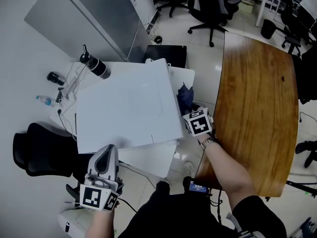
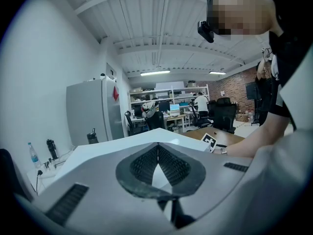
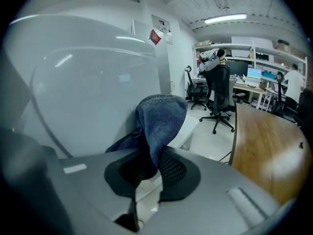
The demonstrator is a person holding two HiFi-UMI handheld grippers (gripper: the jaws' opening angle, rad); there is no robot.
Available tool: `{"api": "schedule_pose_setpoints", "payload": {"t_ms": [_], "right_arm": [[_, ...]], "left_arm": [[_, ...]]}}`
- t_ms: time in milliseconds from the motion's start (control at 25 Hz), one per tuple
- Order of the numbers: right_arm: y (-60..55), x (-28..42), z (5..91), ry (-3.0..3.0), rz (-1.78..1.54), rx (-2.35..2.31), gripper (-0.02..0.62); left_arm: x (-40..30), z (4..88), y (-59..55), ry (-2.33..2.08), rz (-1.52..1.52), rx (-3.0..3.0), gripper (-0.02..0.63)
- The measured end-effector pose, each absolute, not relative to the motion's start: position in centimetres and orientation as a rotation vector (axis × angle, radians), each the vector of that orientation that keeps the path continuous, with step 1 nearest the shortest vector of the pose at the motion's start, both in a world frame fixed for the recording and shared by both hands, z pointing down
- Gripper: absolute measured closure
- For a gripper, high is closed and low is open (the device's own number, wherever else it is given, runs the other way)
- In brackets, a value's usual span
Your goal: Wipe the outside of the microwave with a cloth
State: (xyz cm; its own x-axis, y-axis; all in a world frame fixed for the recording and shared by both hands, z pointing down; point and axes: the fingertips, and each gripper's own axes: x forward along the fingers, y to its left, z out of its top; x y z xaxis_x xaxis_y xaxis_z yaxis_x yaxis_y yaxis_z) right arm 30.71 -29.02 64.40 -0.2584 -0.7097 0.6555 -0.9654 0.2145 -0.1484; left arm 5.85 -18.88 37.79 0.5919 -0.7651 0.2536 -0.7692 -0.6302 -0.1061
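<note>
The white microwave [image 1: 129,108] sits on a white table, seen from above in the head view. My right gripper [image 1: 194,119] is at its right side, shut on a dark blue cloth [image 1: 185,97] that lies against that side wall. In the right gripper view the cloth [image 3: 159,119] rises from between the jaws, next to the microwave's white wall [image 3: 88,92]. My left gripper [image 1: 105,156] hangs at the microwave's near left corner, shut and holding nothing. In the left gripper view its pads [image 2: 157,150] meet, with the microwave's top [image 2: 122,143] just beyond.
A long wooden table [image 1: 257,108] stands close on the right. A black flask [image 1: 95,65], a water bottle [image 1: 45,100] and cables sit behind the microwave. A black chair [image 1: 39,152] is at the left, and a grey fridge [image 1: 94,19] at the back.
</note>
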Motion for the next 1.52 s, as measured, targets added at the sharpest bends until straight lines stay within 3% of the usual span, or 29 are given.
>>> {"api": "schedule_pose_setpoints", "payload": {"t_ms": [840, 1520], "right_arm": [[-28.2, 31.3, 68.9, -1.979, 0.810, 1.458, 0.551], [-17.8, 34.0, 57.5, -1.914, 0.659, 1.749, 0.551]], "left_arm": [[17.0, 36.5, -22.2, -1.004, 0.483, 2.892, 0.600], [14.2, 36.3, -17.9, -0.842, 0.347, 2.871, 0.600]]}}
